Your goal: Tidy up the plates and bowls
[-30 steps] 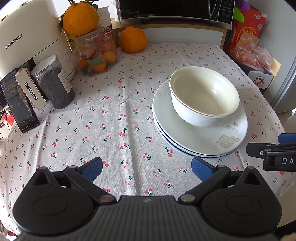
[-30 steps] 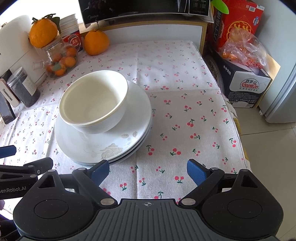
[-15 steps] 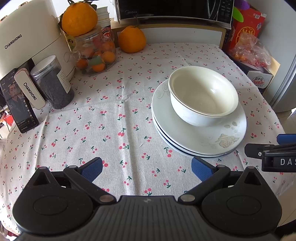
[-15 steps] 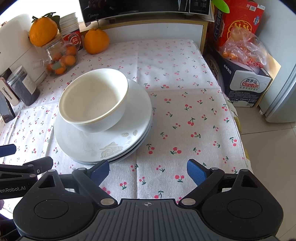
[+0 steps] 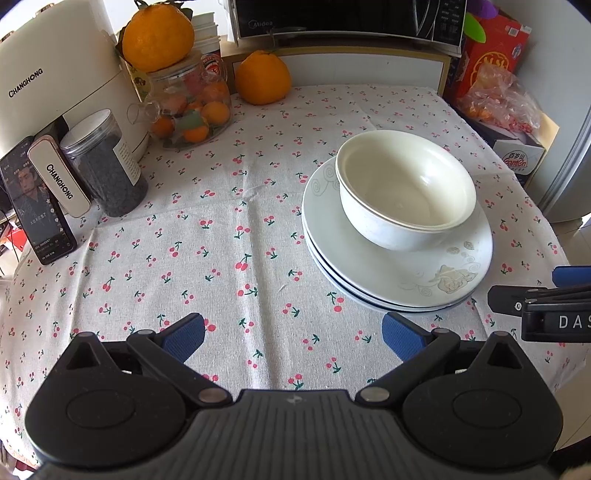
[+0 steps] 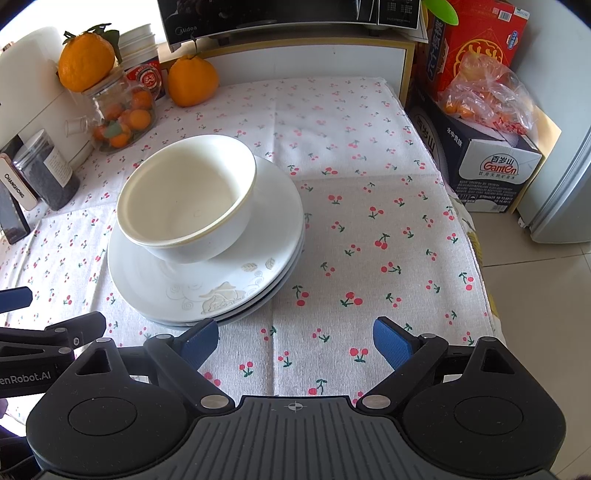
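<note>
Left gripper (image 5: 293,334): blue pads spread wide, nothing between them, over bare cherry-print cloth (image 5: 221,258). Right gripper (image 6: 295,341): pads likewise wide apart and empty, its left pad near the rim of the plates (image 6: 258,273).

White bowl (image 5: 406,192) stands upright on the stack of plates, toward its far-left side; it looks like two bowls nested, a double rim showing. Top plate carries a pale flower motif at the near edge. Stack sits right of centre on the cloth, ahead of both grippers.

Writing: "CHANGHONG" on the white appliance (image 5: 55,85) and on a small white case (image 5: 59,181) leaning beside a phone (image 5: 38,214). "Midea" on the microwave (image 5: 347,16) at the back. "Ganten" on a box (image 6: 491,158) off the table's right side. "DAS" on the right gripper's body seen from the left view; "enRobot.AI" on the left gripper's body seen from the right view.

Oranges (image 5: 262,77) and a glass jar (image 5: 188,107) of small fruit at the far left.
</note>
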### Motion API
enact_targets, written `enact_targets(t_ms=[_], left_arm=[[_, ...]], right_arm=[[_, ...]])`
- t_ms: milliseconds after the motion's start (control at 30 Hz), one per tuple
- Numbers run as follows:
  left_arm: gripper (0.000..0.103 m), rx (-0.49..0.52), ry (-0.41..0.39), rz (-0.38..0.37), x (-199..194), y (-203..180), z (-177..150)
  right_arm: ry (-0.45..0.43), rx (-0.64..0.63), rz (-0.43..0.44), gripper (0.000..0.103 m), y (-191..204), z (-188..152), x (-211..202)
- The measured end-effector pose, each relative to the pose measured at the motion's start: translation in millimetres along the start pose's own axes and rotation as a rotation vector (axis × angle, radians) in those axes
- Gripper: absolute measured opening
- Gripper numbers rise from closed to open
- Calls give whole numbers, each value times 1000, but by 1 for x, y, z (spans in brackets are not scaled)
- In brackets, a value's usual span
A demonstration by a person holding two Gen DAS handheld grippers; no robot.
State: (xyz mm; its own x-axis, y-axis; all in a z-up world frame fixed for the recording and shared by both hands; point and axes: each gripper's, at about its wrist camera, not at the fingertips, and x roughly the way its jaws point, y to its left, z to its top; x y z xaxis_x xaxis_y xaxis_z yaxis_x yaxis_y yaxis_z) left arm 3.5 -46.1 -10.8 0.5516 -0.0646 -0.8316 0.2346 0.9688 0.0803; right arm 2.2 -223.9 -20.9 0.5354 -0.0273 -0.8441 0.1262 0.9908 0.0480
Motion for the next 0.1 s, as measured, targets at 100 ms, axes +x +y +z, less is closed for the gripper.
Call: enact_targets(t_ms=[100], left_arm=[[102,0,4,-4,2,1,1]], right_arm=[[1,-1,0,93,1,-2,1]])
